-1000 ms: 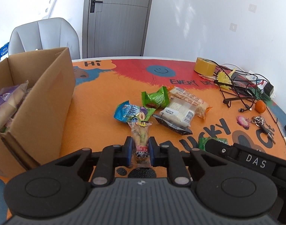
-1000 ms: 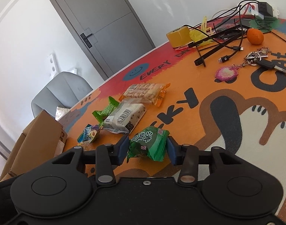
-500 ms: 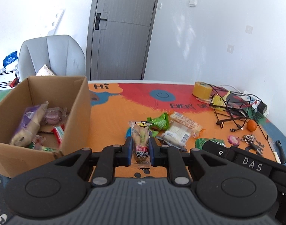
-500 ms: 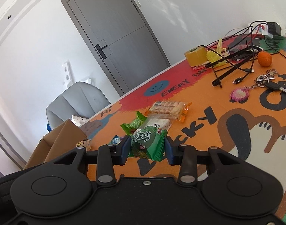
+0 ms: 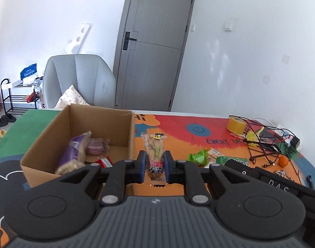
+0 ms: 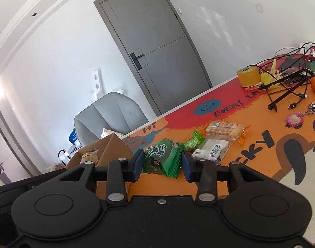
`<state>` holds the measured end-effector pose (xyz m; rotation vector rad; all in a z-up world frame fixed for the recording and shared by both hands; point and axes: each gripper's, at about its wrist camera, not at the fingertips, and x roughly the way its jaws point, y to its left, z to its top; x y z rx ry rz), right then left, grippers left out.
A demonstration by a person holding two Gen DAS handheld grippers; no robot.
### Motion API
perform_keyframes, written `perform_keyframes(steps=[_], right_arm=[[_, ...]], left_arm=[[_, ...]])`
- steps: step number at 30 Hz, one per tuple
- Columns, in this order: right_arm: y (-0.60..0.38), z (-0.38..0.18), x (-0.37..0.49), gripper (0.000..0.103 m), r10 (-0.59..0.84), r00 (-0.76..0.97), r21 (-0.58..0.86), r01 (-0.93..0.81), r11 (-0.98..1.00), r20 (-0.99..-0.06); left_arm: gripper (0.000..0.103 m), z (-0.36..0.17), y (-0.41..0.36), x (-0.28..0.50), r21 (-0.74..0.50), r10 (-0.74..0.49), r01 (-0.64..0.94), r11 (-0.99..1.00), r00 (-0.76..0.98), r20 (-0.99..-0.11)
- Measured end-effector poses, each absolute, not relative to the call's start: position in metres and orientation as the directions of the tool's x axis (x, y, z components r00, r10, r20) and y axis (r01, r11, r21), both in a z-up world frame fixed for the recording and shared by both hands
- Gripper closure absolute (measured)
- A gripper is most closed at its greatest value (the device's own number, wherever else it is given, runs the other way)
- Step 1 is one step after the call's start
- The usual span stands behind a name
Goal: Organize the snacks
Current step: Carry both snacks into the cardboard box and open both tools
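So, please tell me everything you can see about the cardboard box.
The cardboard box is plain brown corrugated card, open at the top, standing upright on the colourful table mat at its left part. Inside lie a purple snack packet, a pinkish wrapped snack and a red-and-white packet. Its near edge is partly hidden behind the left gripper, which is shut on a clear snack packet beside the box's right wall. No gripper touches the box.

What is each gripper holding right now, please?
Left gripper: closed on the clear snack packet.
Right gripper: closed on the green snack packet.
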<state>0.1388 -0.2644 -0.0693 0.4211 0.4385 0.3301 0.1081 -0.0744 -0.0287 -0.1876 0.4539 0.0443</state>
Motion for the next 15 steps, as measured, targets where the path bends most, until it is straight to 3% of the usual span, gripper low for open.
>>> perform_keyframes(steps=[15], right_arm=[[-0.213, -0.058, 0.143, 0.063, 0.453, 0.832, 0.421, -0.303, 0.855, -0.321]], left_arm=[[0.086, -0.02, -0.012, 0.102, -0.224, 0.1, -0.208, 0.952, 0.904, -0.415]])
